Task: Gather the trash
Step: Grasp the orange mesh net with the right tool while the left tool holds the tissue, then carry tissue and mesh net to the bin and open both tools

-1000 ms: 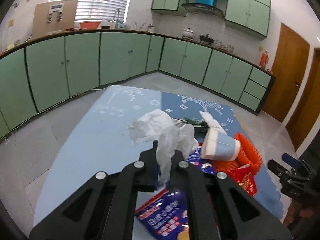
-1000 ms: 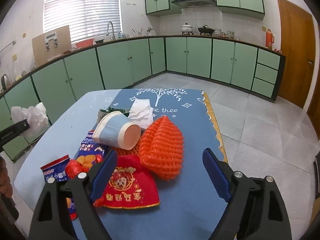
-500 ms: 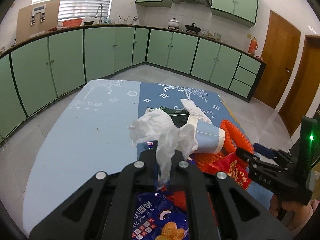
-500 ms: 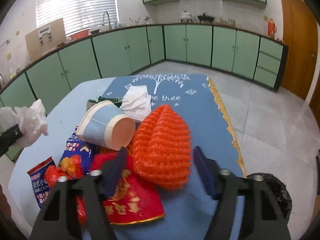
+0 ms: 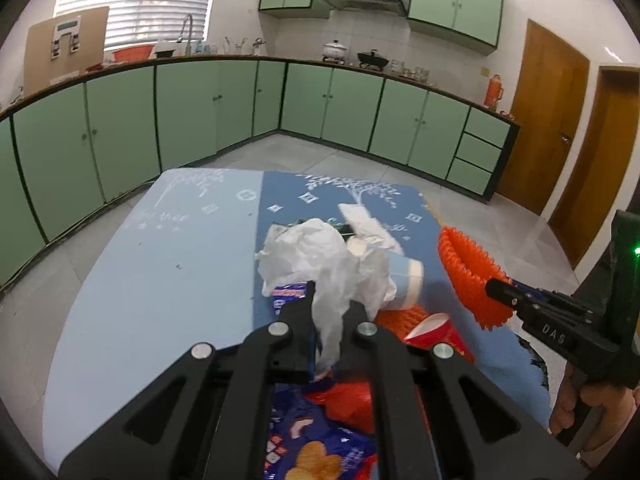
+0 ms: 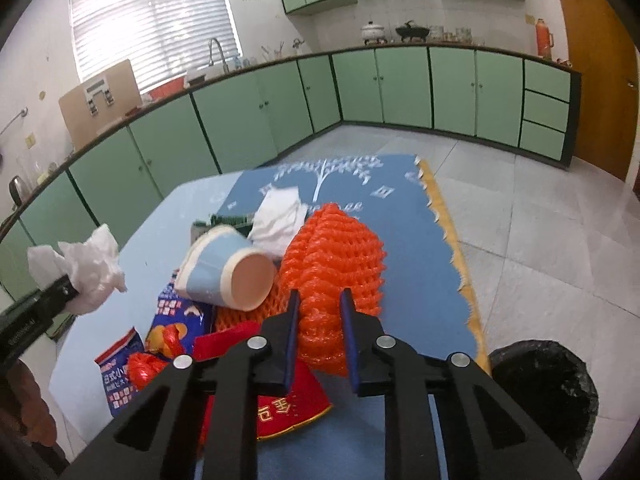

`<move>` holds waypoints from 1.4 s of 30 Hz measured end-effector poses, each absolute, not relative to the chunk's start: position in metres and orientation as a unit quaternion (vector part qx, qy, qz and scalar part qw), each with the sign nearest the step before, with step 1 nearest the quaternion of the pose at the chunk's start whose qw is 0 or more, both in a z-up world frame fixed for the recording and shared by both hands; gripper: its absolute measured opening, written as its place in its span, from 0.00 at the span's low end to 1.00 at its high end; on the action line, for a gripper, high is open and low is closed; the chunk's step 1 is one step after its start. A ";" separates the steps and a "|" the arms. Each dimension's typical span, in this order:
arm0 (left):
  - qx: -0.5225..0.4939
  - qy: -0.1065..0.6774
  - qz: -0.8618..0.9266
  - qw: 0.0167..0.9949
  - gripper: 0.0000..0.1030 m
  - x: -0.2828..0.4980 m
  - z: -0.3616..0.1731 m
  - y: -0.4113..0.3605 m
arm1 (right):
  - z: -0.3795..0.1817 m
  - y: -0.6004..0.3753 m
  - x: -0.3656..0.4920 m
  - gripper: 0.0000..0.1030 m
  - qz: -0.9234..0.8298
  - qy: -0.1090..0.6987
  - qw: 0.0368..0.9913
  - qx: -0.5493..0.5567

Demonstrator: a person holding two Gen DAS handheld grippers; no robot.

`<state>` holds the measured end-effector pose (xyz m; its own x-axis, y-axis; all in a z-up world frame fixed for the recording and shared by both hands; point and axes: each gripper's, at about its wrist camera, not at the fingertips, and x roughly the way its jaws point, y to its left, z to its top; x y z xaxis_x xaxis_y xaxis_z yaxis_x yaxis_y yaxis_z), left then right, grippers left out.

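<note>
My left gripper [image 5: 330, 296] is shut on a crumpled white tissue [image 5: 320, 256], held above the trash pile; the tissue [image 6: 88, 276] shows at the left of the right wrist view too. My right gripper [image 6: 320, 300] has its jaws closing, and the pads pinch the near end of an orange foam net [image 6: 332, 252]. From the left wrist view, the net [image 5: 468, 276] hangs at the right gripper's [image 5: 496, 286] tip. A blue paper cup [image 6: 224, 268] lies on its side beside the net. A red packet [image 6: 280, 408] lies under the right gripper.
Blue snack bags [image 6: 176, 316], a small printed packet [image 6: 118, 376] and a white napkin [image 6: 280, 220] lie on the blue tablecloth [image 6: 400, 280]. A black-lined bin [image 6: 548, 392] stands on the floor at the table's right. Green cabinets line the walls.
The right gripper's jaws went from wide apart to pinching the orange net, and it moved in on the net. The left gripper carried the tissue rightward over the pile.
</note>
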<state>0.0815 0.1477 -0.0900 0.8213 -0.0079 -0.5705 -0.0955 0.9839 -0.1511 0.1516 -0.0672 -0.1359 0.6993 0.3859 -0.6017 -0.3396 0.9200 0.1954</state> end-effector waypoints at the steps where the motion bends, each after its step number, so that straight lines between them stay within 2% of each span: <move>1: -0.085 0.296 0.017 0.951 0.04 0.082 -0.088 0.143 | -0.131 -0.072 0.149 0.19 0.195 0.329 0.923 0.036; 11: -0.065 0.273 -0.077 0.957 0.04 0.091 -0.066 0.073 | -0.100 -0.139 0.123 0.18 0.145 0.291 0.944 0.058; 19: -0.042 0.273 -0.168 0.946 0.04 0.106 -0.068 -0.013 | -0.104 -0.217 0.102 0.18 0.057 0.293 0.952 0.069; 30: -0.012 0.327 -0.280 0.902 0.04 0.135 -0.110 -0.129 | -0.149 -0.312 0.081 0.18 -0.044 0.334 0.936 0.103; 40: 0.038 0.403 -0.329 0.853 0.04 0.160 -0.173 -0.209 | -0.211 -0.364 0.076 0.18 -0.094 0.386 0.907 0.137; 42: 0.044 0.416 -0.329 0.847 0.08 0.163 -0.183 -0.214 | -0.218 -0.372 0.076 0.18 -0.097 0.393 0.904 0.139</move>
